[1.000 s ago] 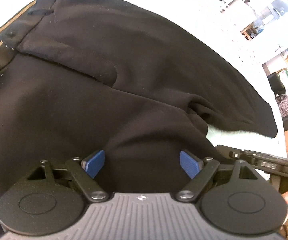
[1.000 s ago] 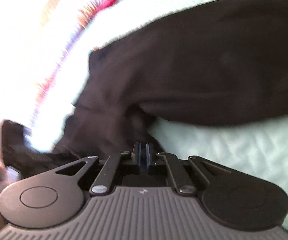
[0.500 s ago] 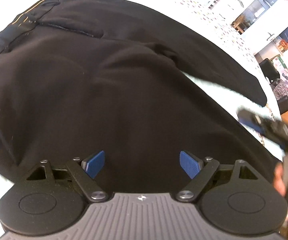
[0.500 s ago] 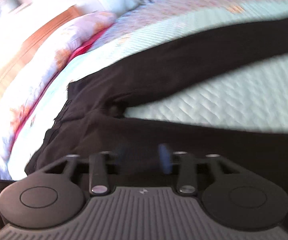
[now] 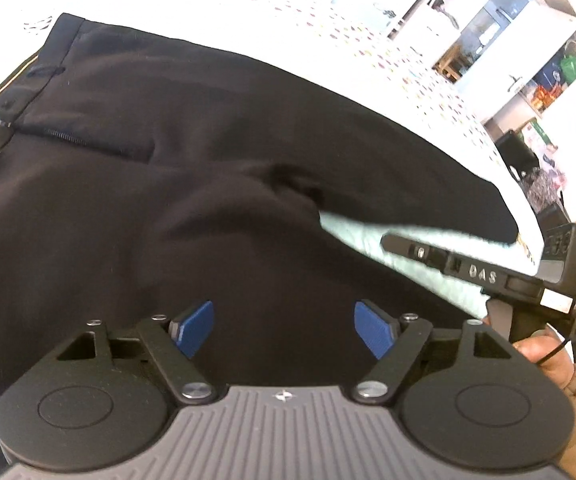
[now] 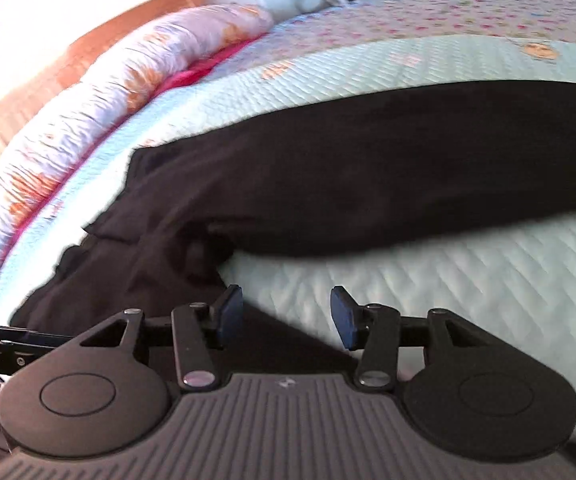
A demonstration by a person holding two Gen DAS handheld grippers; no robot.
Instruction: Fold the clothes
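Black trousers (image 5: 192,184) lie spread on the bed, waistband with a gold stripe at the far left and zip fly showing, the two legs splitting apart toward the right. My left gripper (image 5: 284,330) hovers open over the near leg, nothing between its blue pads. The right gripper (image 5: 487,276) shows at the right edge of the left wrist view, held by a hand (image 5: 543,350). In the right wrist view the trousers (image 6: 367,176) stretch across the quilt, and my right gripper (image 6: 286,316) is open beside the crotch, above the gap between the legs.
The bed carries a pale mint quilt (image 6: 467,272) with a dotted cover (image 6: 427,20) behind it. A floral bolster pillow (image 6: 136,76) and wooden headboard (image 6: 100,36) lie at the far left. Shelves and cupboards (image 5: 527,40) stand beyond the bed.
The right gripper was shut on trouser fabric a second ago; it has let go, opened and drawn back. The lifted cloth has dropped flat, and the left gripper has pulled back slightly.
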